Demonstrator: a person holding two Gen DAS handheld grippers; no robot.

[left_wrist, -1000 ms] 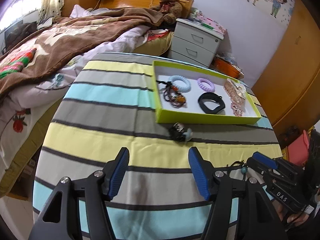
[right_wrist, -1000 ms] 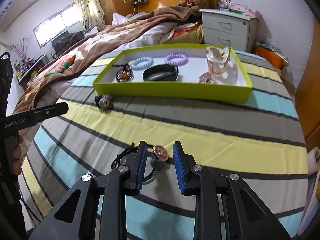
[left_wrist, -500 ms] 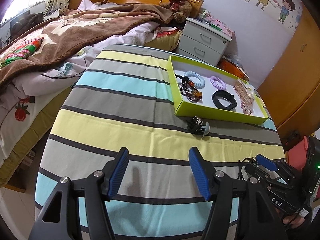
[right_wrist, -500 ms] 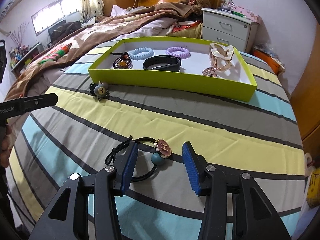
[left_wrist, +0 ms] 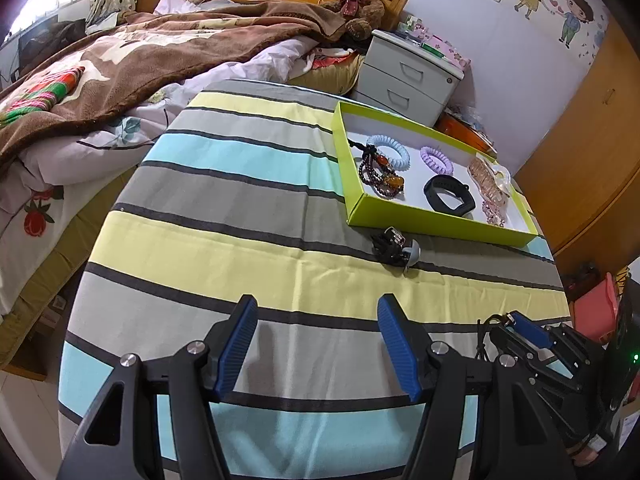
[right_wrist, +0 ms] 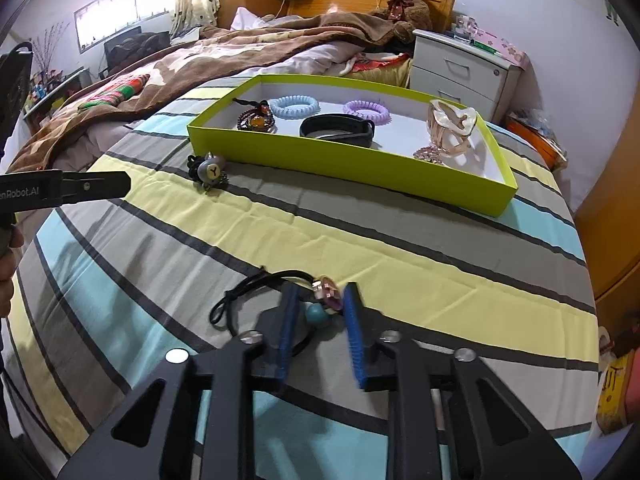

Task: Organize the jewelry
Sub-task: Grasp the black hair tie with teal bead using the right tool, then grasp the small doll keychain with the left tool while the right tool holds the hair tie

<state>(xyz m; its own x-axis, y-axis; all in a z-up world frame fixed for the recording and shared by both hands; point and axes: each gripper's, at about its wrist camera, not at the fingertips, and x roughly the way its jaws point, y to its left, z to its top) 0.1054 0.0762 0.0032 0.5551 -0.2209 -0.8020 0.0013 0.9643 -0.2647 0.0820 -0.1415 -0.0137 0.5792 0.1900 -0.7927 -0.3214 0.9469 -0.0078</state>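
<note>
Two blue pads of the right gripper (right_wrist: pixel 319 312) are closing around a black hair tie's (right_wrist: pixel 256 300) charms on the striped cloth (right_wrist: pixel 360 240), loop trailing left, while the left gripper (left_wrist: pixel 316 340) hangs spread, empty.

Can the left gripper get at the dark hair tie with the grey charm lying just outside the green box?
Probably yes. The left gripper is open and empty, and only bare striped cloth lies between it and the hair tie, which sits clear of the green box.
</note>
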